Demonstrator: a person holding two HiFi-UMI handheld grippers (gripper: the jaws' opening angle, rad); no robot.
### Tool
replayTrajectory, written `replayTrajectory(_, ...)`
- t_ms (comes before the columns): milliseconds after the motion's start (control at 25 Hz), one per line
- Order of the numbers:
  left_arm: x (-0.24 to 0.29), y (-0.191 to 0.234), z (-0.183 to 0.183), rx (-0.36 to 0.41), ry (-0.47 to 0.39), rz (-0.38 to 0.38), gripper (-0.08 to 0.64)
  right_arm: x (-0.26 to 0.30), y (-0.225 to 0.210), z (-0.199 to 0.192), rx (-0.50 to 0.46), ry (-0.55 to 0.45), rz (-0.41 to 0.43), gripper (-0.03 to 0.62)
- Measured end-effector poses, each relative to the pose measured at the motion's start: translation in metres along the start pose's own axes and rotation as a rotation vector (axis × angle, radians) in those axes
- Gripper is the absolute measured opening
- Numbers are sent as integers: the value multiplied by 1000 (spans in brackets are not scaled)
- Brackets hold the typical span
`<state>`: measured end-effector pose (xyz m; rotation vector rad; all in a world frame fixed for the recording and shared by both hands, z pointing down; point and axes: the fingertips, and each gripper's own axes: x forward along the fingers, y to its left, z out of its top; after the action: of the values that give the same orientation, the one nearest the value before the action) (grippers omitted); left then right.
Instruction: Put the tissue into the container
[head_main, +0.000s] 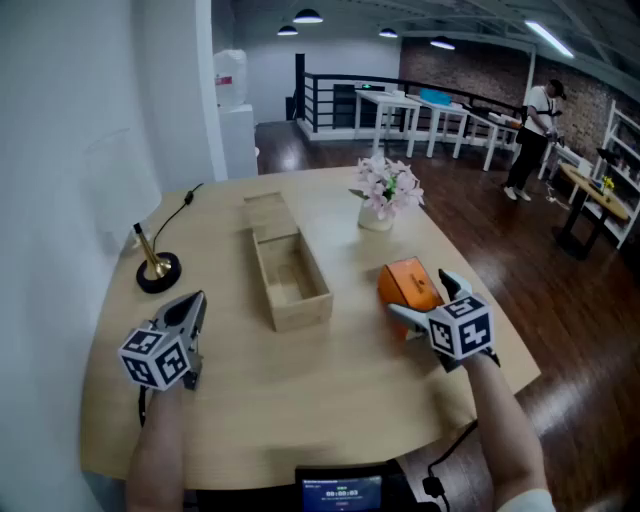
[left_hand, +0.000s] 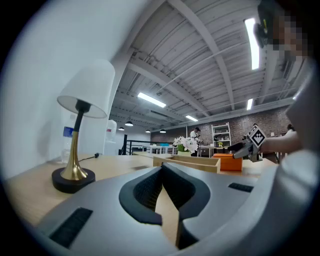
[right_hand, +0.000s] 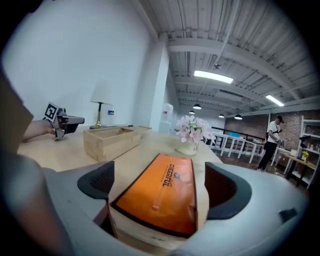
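An orange-topped tissue box (head_main: 408, 285) (right_hand: 165, 192) lies flat on the round wooden table (head_main: 330, 400), right of the middle. My right gripper (head_main: 418, 292) (right_hand: 162, 175) is open wide, one jaw on each side of the box's near end. The box rests on the table. The open wooden container (head_main: 290, 270) (right_hand: 107, 142) (left_hand: 187, 162), a long shallow box, stands in the table's middle, left of the tissue box, and looks empty. My left gripper (head_main: 195, 305) (left_hand: 161, 167) hovers low over the table's left front, shut with nothing between its pads.
A small brass lamp (head_main: 157, 270) (left_hand: 75, 150) with a black base and cord stands at the table's left near the white wall. A vase of pink flowers (head_main: 385, 195) (right_hand: 192, 132) sits behind the tissue box. A small screen (head_main: 340, 492) is at the table's front edge. A person (head_main: 530, 130) stands far off.
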<state>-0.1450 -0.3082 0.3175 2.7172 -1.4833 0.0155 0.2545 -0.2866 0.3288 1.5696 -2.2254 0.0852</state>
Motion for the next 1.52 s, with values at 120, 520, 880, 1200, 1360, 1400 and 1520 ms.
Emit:
replayTrajectory(120, 15, -19, -23, 20, 98, -37, 5, 12, 6, -21, 39, 80, 30, 555)
replayTrajectory(520, 20, -52, -33, 22, 157, -182, 5, 13, 0, -30, 44, 137, -24, 427)
replayTrajectory(880, 19, -60, -33, 26, 158, -216, 5, 13, -4, -30, 80, 123, -69, 394)
replayTrajectory(1200, 19, -59, -33, 25, 160, -218, 5, 12, -5, -29, 103, 54, -73, 408)
replayTrajectory(1360, 19, -59, -33, 24, 159, -217, 5, 12, -4, -28, 64, 76, -95, 392)
replayTrajectory(1400, 19, -60, -33, 23, 159, -216, 5, 12, -4, -28, 58, 80, -96, 385)
replayTrajectory(1520, 19, -60, -33, 23, 159, -217, 5, 11, -4, -28, 54, 98, -92, 373)
